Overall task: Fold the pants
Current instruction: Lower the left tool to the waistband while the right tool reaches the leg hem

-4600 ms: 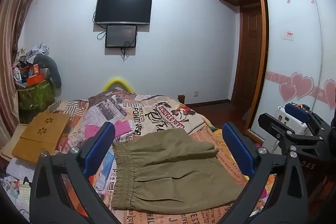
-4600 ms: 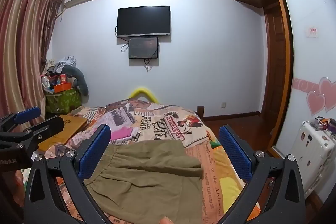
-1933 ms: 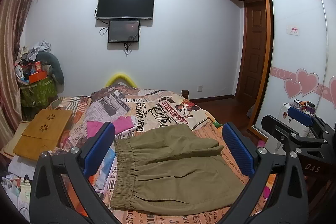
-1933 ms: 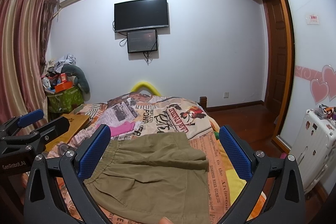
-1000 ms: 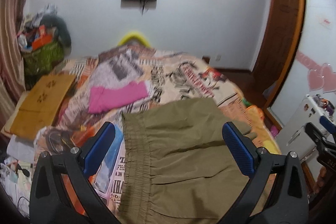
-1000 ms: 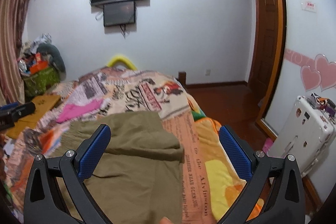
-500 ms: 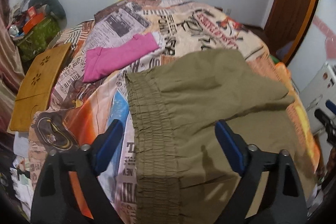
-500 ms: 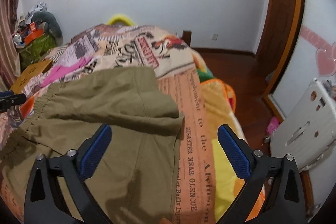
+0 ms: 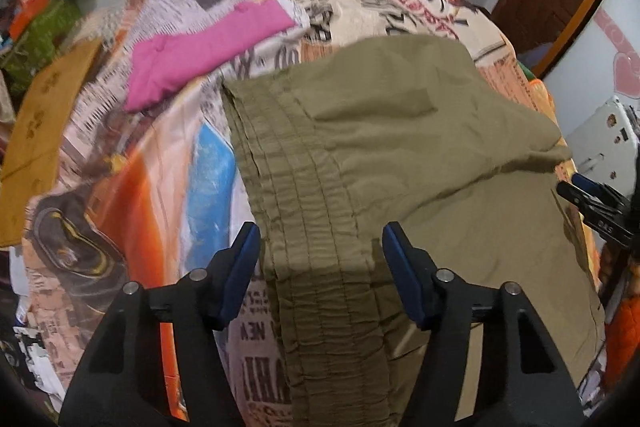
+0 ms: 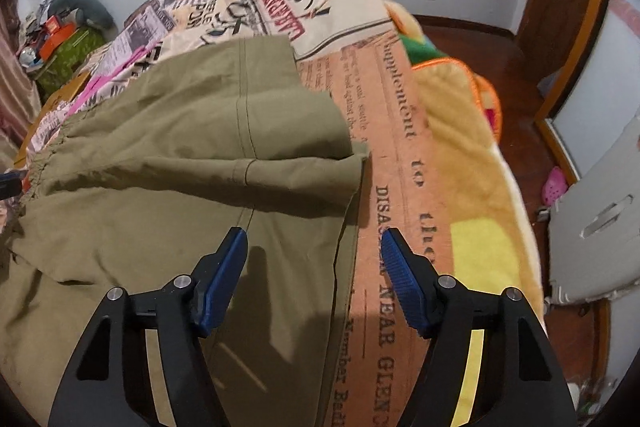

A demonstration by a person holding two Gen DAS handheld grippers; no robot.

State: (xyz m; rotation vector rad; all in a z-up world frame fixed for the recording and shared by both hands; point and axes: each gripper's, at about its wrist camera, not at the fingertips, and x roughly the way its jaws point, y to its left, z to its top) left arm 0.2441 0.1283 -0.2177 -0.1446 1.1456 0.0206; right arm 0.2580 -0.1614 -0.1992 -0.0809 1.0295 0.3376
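Olive-green pants (image 9: 400, 155) lie spread on the bed, one leg folded over the other. The gathered elastic waistband (image 9: 320, 267) runs between the blue pads of my left gripper (image 9: 320, 259), whose jaws are closing and stand apart from the cloth. In the right wrist view the pants (image 10: 180, 155) fill the left half. My right gripper (image 10: 314, 255) hovers over the leg's hem edge (image 10: 348, 247), jaws closing, pads clear of the fabric. The right gripper's tip (image 9: 592, 195) shows at the right edge of the left wrist view.
The bed carries a newspaper-print quilt (image 9: 160, 227). A pink garment (image 9: 200, 47) lies beyond the waistband. A wooden board (image 9: 36, 131) sits at the bed's left. A white suitcase (image 10: 600, 227) and wooden floor (image 10: 480, 43) are to the right of the bed.
Both grippers have dropped and tipped down toward the pants, and their jaws have narrowed. The room's wall and TV have slid out of view.
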